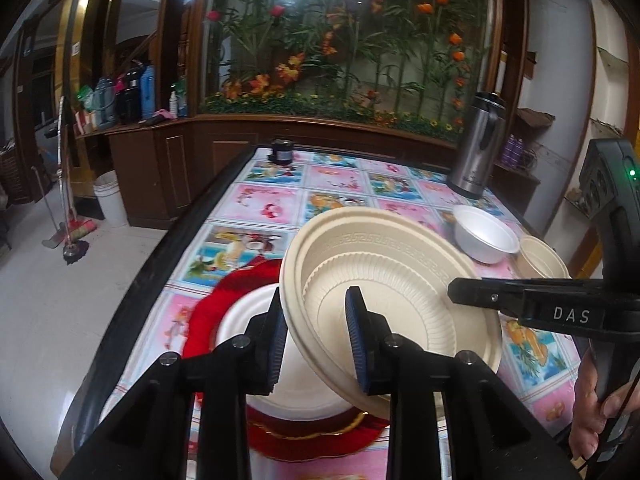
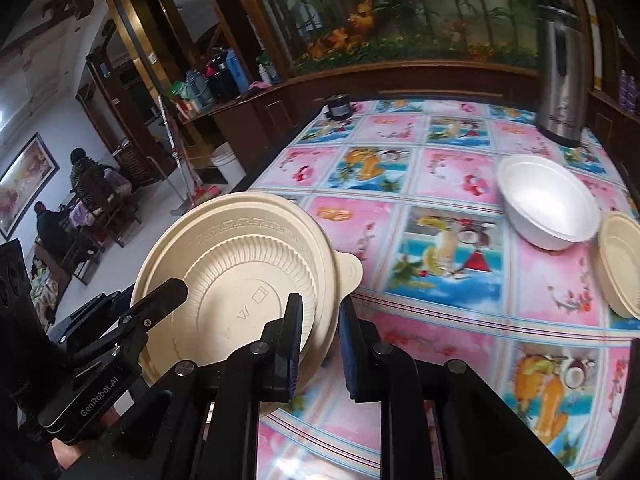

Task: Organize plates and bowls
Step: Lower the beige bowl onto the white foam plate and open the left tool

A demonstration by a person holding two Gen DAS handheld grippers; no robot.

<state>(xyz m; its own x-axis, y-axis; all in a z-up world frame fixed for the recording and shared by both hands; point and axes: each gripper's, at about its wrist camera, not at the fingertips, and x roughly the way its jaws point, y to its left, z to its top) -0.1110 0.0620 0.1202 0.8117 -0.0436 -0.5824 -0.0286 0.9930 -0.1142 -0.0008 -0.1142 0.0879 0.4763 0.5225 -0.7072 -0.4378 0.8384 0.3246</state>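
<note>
A cream plate [image 1: 384, 264] with a key-pattern rim hangs tilted above the table, carried between both grippers. My left gripper [image 1: 315, 292] is shut on its near rim, one pad inside and one outside. The right gripper [image 1: 456, 294] reaches in from the right and pinches the plate's right edge. In the right wrist view the cream plate [image 2: 236, 264] fills the lower left, my right gripper [image 2: 320, 300] is shut on its rim, and the left gripper [image 2: 176, 286] clamps its far left edge. Below it lies a white plate [image 1: 240, 320] on a red charger [image 1: 236, 284].
A white foam bowl [image 2: 548, 204] and a cream bowl [image 2: 622, 264] stand at the right of the patterned tablecloth [image 2: 452, 184]. A steel flask [image 2: 560, 72] and a small black jar [image 2: 338, 106] stand at the far edge. The table's dark left edge [image 1: 160, 264] drops to the floor. Seated people [image 2: 52, 224] are far left.
</note>
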